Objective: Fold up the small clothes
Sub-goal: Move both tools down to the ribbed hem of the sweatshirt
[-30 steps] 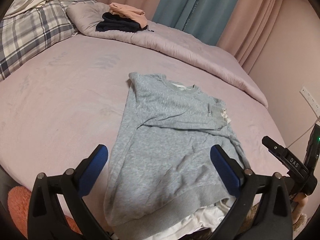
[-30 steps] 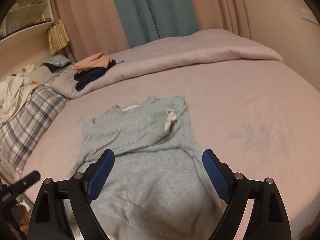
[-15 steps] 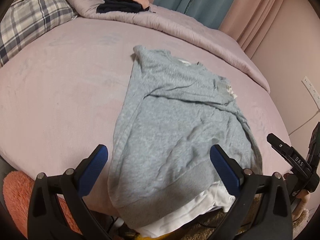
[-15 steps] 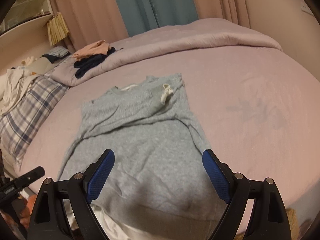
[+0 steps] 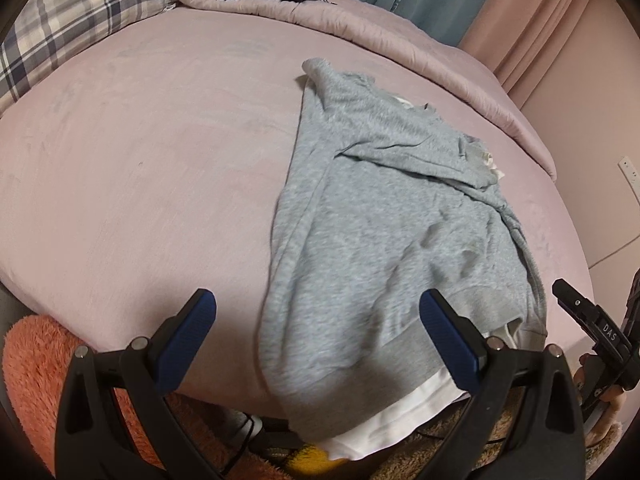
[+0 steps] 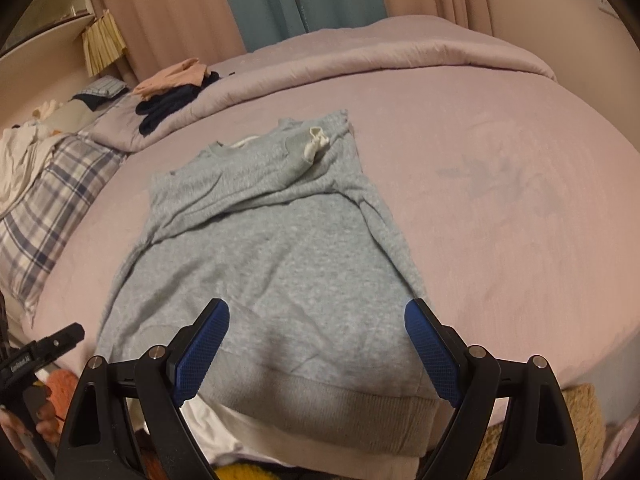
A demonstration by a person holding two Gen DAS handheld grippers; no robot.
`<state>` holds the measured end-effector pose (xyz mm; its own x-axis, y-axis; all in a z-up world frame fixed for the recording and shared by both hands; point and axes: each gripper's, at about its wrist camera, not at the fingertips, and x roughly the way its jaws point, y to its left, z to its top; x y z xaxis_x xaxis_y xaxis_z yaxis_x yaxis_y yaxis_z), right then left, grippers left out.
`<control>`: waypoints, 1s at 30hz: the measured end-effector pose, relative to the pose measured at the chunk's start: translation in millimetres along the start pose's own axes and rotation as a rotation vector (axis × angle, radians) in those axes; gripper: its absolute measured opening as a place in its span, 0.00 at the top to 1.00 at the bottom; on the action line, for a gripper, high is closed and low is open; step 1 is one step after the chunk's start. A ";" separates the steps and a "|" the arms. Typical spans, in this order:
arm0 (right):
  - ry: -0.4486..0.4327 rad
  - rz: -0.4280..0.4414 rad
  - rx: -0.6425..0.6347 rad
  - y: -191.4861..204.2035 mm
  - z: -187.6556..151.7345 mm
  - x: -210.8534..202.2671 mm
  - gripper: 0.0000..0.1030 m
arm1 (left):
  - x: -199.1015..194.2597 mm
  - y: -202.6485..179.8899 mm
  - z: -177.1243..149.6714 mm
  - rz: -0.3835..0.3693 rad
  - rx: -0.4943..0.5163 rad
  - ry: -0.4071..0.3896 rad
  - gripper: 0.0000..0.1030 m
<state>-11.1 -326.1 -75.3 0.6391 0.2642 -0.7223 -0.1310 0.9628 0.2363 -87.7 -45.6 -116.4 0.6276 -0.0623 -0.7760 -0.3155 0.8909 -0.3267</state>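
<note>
1. Left wrist view: my grey sweatshirt (image 5: 384, 240) lies on the bed (image 5: 140, 160), sleeves folded in, hem hanging over the near edge.
2. Risk: pinching only the top layer there could drag it off.
3. Left gripper (image 5: 320, 340) and right gripper (image 6: 316, 352) both tilt downward above the hem, fingers wide, holding nothing.

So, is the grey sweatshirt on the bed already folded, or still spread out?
Partly folded. The grey sweatshirt has its sleeves folded across the chest, but the body lies full length on the bed, hem over the edge.
</note>
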 end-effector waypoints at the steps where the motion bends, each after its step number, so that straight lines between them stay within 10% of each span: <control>1: 0.003 -0.002 -0.001 0.3 -0.6 0.1 0.14 | -0.2 1.4 -1.0 0.003 0.000 0.002 0.02; 30: 0.103 -0.014 0.072 -20.3 -23.2 4.9 0.14 | 27.2 3.2 -25.8 -0.043 0.007 0.146 0.07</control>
<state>-22.8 -343.0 -98.7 0.5585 0.2583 -0.7883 -0.0652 0.9610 0.2688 -90.0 -56.0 -152.4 0.5301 -0.1647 -0.8318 -0.2852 0.8892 -0.3578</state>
